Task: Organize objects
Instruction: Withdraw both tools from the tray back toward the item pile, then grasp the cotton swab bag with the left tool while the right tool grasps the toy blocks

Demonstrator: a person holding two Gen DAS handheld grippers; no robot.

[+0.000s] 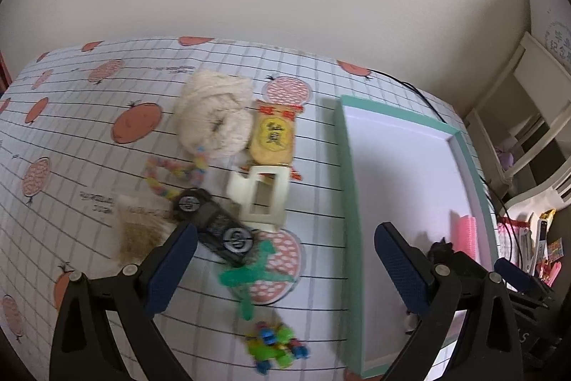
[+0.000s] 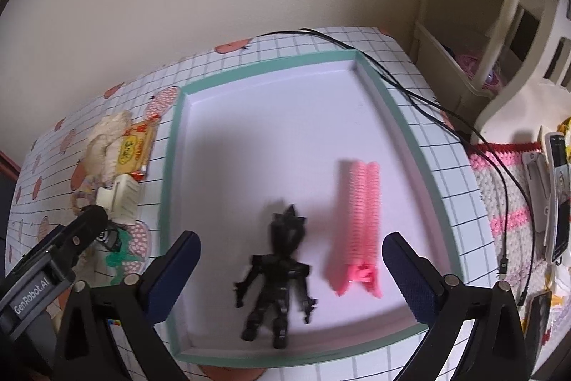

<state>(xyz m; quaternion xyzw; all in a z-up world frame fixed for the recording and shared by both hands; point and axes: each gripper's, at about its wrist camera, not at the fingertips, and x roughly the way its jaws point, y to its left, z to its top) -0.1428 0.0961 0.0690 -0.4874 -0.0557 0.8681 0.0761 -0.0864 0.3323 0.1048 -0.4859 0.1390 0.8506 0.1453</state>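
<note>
A white tray with a teal rim (image 2: 407, 127) holds a black toy figure (image 2: 274, 277) and a pink comb-like clip (image 2: 358, 224); the tray (image 1: 348, 174) also shows in the left wrist view. My right gripper (image 2: 291, 277) is open above the figure. My left gripper (image 1: 285, 270) is open above loose items: a black belt-like object (image 1: 214, 225), a green toy figure (image 1: 253, 277), a cream hair claw (image 1: 264, 199), a yellow snack packet (image 1: 273, 136), a cream yarn bundle (image 1: 214, 116), a pastel braided cord (image 1: 175, 174), a small bead toy (image 1: 276, 347) and a tan sachet (image 1: 137, 231).
The table has a grid cloth with orange fruit prints (image 1: 137, 127). A black cable (image 2: 428, 102) runs past the tray's far right corner. To the right lie a crocheted mat (image 2: 506, 202), a phone (image 2: 558, 195) and cream shelving (image 2: 474, 34).
</note>
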